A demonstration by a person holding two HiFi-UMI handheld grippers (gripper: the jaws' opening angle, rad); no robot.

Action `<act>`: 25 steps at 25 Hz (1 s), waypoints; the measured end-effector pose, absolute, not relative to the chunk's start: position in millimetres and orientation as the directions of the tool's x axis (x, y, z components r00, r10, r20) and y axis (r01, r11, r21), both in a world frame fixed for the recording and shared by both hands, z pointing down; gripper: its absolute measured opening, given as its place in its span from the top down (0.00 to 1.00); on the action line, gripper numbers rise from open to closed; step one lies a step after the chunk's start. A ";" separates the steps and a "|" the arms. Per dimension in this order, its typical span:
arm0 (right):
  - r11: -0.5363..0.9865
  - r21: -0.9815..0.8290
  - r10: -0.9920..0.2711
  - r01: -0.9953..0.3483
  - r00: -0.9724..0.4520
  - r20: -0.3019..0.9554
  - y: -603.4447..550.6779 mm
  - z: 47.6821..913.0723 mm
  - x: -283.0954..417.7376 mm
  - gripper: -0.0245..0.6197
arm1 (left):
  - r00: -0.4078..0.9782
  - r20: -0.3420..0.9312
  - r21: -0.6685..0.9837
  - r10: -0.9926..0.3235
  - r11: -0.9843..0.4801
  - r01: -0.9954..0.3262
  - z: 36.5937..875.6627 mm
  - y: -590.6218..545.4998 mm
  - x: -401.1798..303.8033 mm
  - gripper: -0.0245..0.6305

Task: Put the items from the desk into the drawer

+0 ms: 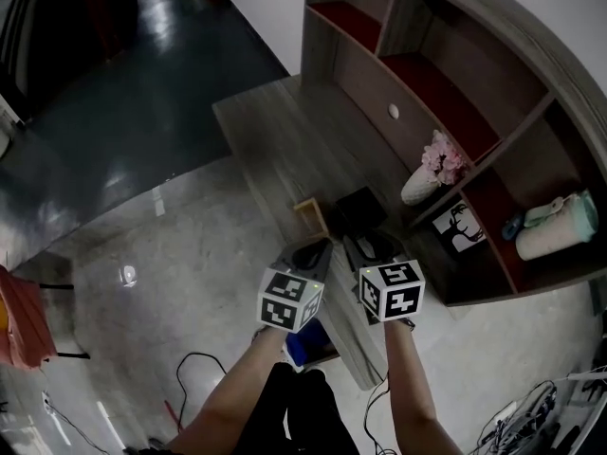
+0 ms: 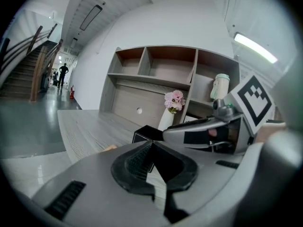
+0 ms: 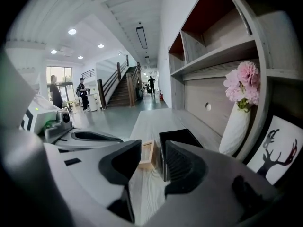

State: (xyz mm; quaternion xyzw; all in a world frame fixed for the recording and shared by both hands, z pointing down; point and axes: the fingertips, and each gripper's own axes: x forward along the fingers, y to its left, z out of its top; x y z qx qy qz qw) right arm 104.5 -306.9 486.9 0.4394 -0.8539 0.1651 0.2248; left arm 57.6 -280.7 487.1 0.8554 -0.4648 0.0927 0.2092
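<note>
A black open box (image 1: 358, 207) and a small light wooden frame (image 1: 311, 218) lie on the long grey wooden desk (image 1: 275, 131). Both grippers hover over the near end of the desk, just short of them. My left gripper (image 1: 309, 254) is shut, its pads meeting at the tips (image 2: 150, 145) with nothing between them. My right gripper (image 1: 366, 249) is open (image 3: 152, 156). Through its gap I see the wooden frame (image 3: 147, 154) and the black box (image 3: 182, 138) a little ahead. The black box (image 2: 144, 135) also shows past the left jaws.
A shelf unit (image 1: 446, 74) rises along the desk's far side. It holds a white vase of pink flowers (image 1: 424, 180), a deer picture (image 1: 460, 226) and a rolled towel (image 1: 560, 227). Something blue (image 1: 308, 344) sits under the desk's near end. Cables (image 1: 194, 368) lie on the floor.
</note>
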 end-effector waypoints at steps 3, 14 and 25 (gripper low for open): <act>0.569 -0.074 -0.661 -0.819 -0.510 0.551 -319.6 493.2 101.2 0.70 | 0.548 0.356 0.278 -0.757 -0.474 -0.835 492.7 -288.8 53.9 0.95; 0.618 -0.032 -0.557 -0.786 -0.466 0.687 -345.9 517.4 87.5 0.70 | 0.530 0.356 0.324 -0.770 -0.430 -0.843 505.8 -303.0 38.9 0.95; 0.631 0.031 -0.455 -0.775 -0.337 0.824 -351.7 545.7 91.3 0.75 | 0.523 0.369 0.352 -0.768 -0.405 -0.844 517.8 -302.1 32.8 0.95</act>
